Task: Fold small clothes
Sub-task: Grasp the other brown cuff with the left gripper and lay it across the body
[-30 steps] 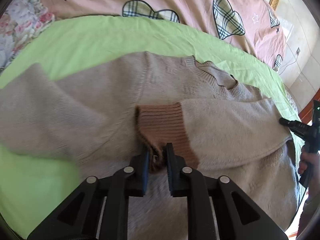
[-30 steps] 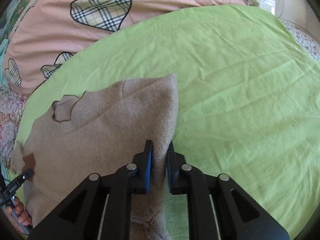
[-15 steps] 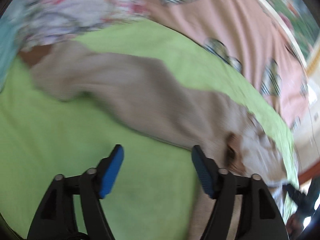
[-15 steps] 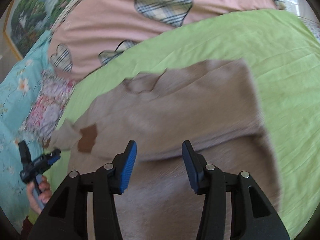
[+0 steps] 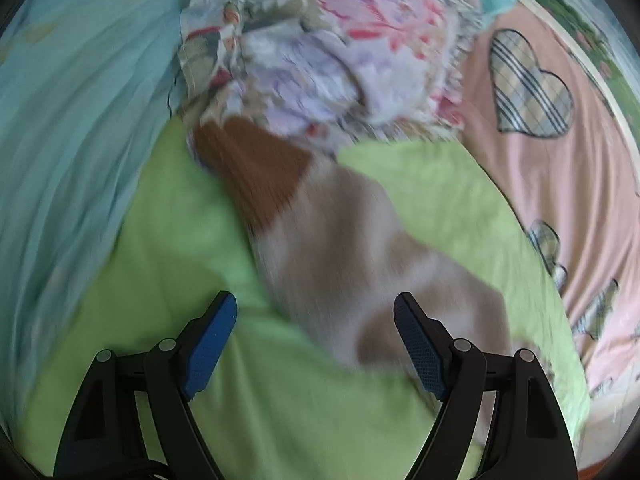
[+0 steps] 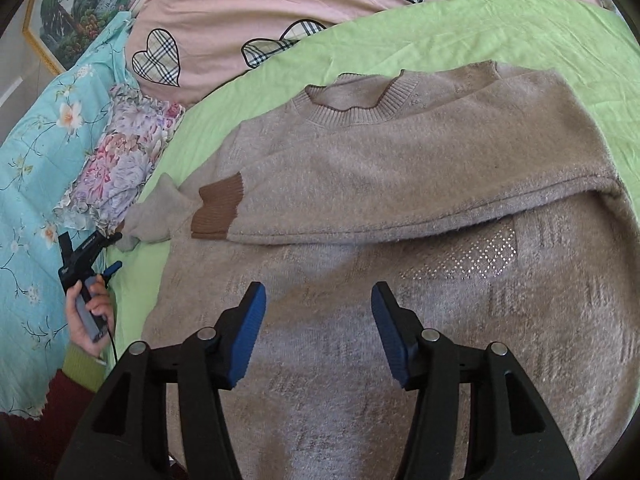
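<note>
Both claws, left (image 5: 315,340) and right (image 6: 318,334), hang spread and empty over the sweater (image 6: 400,280) on the sheet (image 6: 480,28): one sleeve (image 6: 360,196) folded across ahead, other sleeve (image 5: 320,232) and body folds outstanding.

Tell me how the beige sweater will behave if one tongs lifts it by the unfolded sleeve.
The sweater is probably floppy: its folded sleeve sags over the body. The loose sleeve would likely stretch and drag the rest across the green sheet. Its fuzzy knit should grip well, not slip.
</note>
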